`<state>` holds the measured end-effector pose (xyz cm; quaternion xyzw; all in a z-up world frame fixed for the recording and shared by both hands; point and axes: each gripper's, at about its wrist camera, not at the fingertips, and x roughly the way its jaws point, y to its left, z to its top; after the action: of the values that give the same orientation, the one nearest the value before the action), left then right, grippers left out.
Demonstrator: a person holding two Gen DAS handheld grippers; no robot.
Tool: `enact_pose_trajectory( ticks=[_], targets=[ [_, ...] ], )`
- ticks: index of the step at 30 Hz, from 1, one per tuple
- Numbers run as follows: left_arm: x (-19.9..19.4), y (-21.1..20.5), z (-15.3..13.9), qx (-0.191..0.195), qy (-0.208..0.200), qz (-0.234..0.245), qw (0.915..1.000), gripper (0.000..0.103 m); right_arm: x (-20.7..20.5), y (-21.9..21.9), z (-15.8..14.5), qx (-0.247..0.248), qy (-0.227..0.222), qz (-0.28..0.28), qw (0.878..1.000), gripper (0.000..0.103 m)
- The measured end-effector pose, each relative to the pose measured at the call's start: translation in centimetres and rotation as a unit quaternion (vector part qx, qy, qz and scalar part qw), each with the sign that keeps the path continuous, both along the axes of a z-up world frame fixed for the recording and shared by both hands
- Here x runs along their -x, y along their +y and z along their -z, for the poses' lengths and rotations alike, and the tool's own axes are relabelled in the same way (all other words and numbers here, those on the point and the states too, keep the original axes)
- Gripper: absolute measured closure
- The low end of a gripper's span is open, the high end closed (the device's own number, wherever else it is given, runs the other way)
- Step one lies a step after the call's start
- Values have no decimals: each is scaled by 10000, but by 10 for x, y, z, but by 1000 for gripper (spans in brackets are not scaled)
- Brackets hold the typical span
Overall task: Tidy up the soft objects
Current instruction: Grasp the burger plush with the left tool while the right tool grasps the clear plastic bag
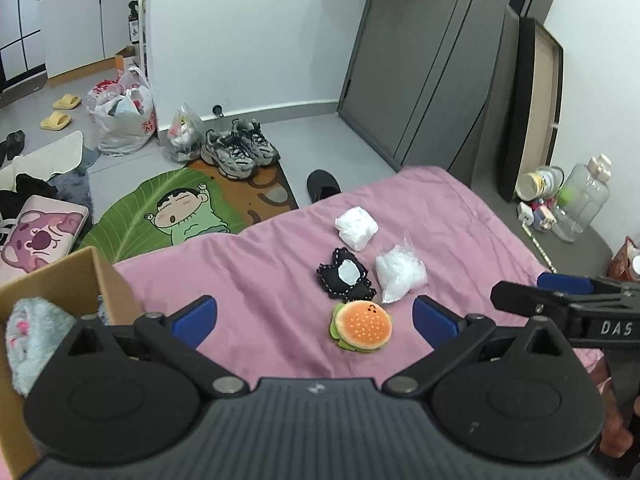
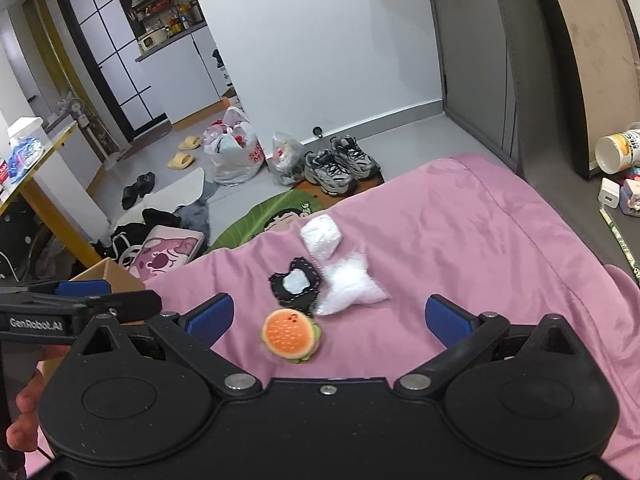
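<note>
Several soft things lie on the pink bed cover (image 1: 260, 280): a burger plush (image 1: 361, 326) (image 2: 291, 335), a black plush with a white patch (image 1: 346, 274) (image 2: 295, 285), a clear bag of white stuffing (image 1: 400, 272) (image 2: 348, 286) and a white wrapped bundle (image 1: 357, 227) (image 2: 321, 236). A cardboard box (image 1: 96, 276) (image 2: 108, 270) at the left holds a grey fluffy plush (image 1: 34, 332). My left gripper (image 1: 314, 318) is open and empty, just before the burger. My right gripper (image 2: 330, 318) is open and empty, with the burger near its left finger.
Beyond the bed's foot the floor holds a cartoon rug (image 1: 176, 208), grey sneakers (image 1: 240, 148), a black slipper (image 1: 322, 186), plastic bags (image 1: 124, 116) and a pink cushion (image 1: 36, 236). A bedside ledge at the right carries bottles and jars (image 1: 576, 200).
</note>
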<state>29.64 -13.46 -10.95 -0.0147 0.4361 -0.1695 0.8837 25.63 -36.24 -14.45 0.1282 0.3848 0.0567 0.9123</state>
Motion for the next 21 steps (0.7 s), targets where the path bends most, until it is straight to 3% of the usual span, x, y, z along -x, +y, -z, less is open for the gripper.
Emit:
enact_pose_trajectory(
  ticks=[9, 13, 21],
  targets=[
    [-19, -21, 23, -31, 154, 20, 9999, 2, -12, -17, 13, -138, 48, -32, 9999, 0],
    [-26, -26, 36, 22, 310, 18, 9995, 3, -19, -19, 21, -162, 104, -92, 9998, 6],
    [-38, -45, 59, 34, 495, 168, 9986, 14, -34, -26, 34, -321, 190, -28, 9993, 9]
  ],
)
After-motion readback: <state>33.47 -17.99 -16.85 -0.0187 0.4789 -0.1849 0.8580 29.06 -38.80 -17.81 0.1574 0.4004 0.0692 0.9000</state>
